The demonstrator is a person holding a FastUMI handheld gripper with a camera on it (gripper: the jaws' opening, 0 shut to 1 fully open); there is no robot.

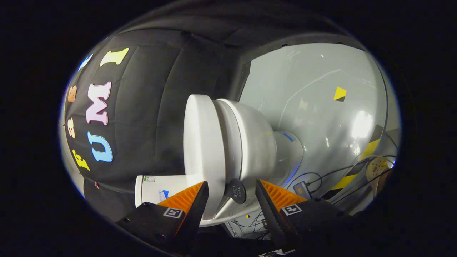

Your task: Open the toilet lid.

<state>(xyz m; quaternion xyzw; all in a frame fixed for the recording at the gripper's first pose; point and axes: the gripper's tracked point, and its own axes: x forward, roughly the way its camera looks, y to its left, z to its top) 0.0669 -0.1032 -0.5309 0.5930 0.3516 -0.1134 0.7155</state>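
— What can't you make out from where you stand?

— The whole scene sits rolled on its side, so the toilet [250, 139] lies sideways. The toilet lid [201, 142] faces the black booth wall [150, 117] and looks closed flat against the seat, though the seam between them is hard to trace. Its lower end runs down between the fingers and is cut off there. A small dark round tag [235, 191] with print too small to read sits at the lid's edge. The white tank [160, 189] is partly hidden behind one finger.

— Count things for me.

— One toilet, one lid, one tank. One hand-held gripper [232, 200] with two fingers, each carrying one square marker. On the grey floor [321, 107]: one small yellow-and-black square [340, 94], a striped yellow-and-black tape [360, 160], a small dark box [302, 188] with several cables, and a round pale disc [377, 167] I can't identify.

— And the gripper itself?

— Its fingers are spread apart, gripping nothing. The lid's rim lies in the gap, just beside the finger on the tank's side; whether it touches, I cannot tell.

— Room to move?

— A gap shows between the lid's broad face and the booth wall. The floor beyond the bowl is bare up to the tape and cables.
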